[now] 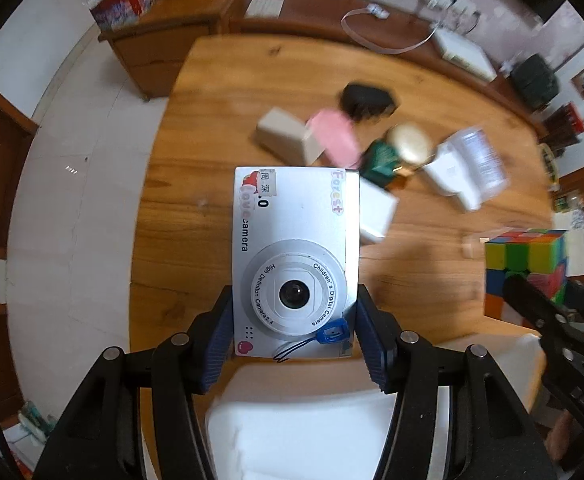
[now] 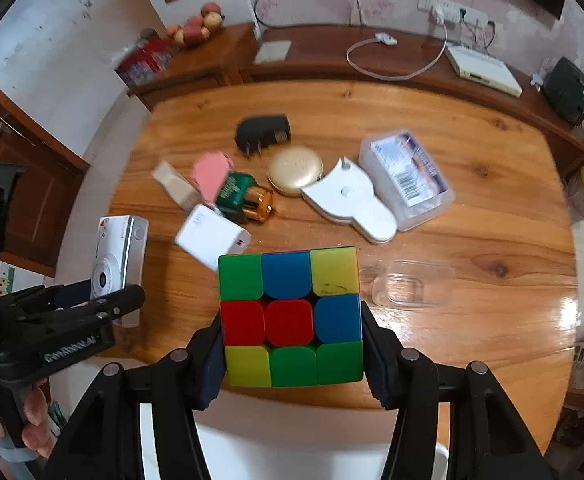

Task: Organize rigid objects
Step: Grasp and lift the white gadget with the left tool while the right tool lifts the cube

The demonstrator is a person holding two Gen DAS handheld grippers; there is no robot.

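Observation:
My left gripper (image 1: 292, 332) is shut on a white children's digital camera (image 1: 293, 256), held above the wooden table (image 1: 196, 184); the camera also shows in the right wrist view (image 2: 118, 256). My right gripper (image 2: 292, 344) is shut on a multicoloured puzzle cube (image 2: 290, 314), also seen at the right edge of the left wrist view (image 1: 525, 264). A white container (image 1: 303, 436) lies below the left gripper and also shows under the right one (image 2: 292, 448).
On the table lie a black plug adapter (image 2: 262, 132), a pink block (image 2: 212, 174), a green-gold bottle (image 2: 244, 196), a white charger (image 2: 212, 236), a gold compact (image 2: 293, 170), a white gadget (image 2: 351, 200), a clear packet (image 2: 407, 176) and a clear lid (image 2: 409, 284). A sideboard (image 2: 331, 64) stands behind.

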